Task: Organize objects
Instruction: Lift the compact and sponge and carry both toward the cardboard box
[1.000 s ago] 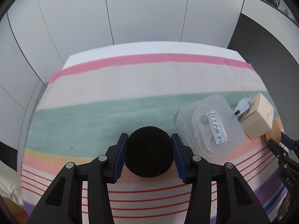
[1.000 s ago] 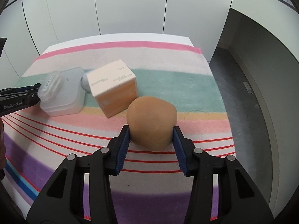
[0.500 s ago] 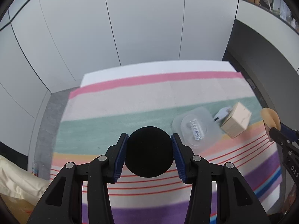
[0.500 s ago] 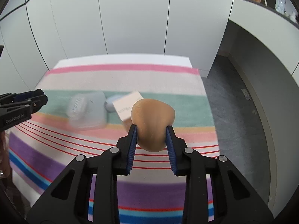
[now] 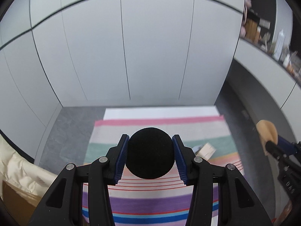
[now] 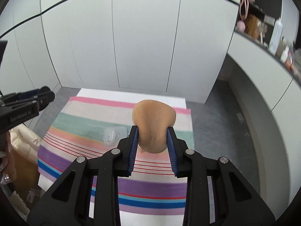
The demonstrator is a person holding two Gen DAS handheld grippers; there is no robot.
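The left gripper clamps a black round sponge high above the striped cloth. The right gripper pinches a tan makeup sponge; a clear plastic case lies at its 9 o'clock, on the cloth.

Each tool is black with blue ribbed pads and round silver screws. At nine o'clock, the left tool reads "GenRobot.AI" in white.
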